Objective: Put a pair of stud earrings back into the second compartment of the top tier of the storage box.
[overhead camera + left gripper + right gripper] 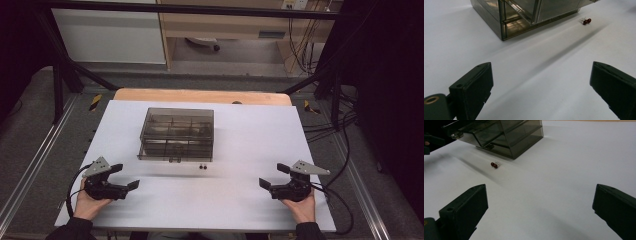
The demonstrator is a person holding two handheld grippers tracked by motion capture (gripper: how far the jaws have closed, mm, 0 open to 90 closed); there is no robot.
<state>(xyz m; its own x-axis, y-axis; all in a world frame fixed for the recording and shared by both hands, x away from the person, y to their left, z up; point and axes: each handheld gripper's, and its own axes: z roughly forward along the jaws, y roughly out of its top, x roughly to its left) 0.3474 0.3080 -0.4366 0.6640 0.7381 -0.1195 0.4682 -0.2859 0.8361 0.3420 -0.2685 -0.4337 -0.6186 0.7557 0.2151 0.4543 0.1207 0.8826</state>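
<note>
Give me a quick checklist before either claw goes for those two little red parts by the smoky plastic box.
1. Left claw open and holding nothing: ok.
2. Right claw open and holding nothing: ok.
3. Two red parts lying free on the white table, in front of the box and apart from it: ok.
4. Path from each claw to the parts unobstructed: ok.
5. Box lid shut: looks so, but cannot tell for sure.
6. Which compartment takes the parts: cannot tell.
</note>
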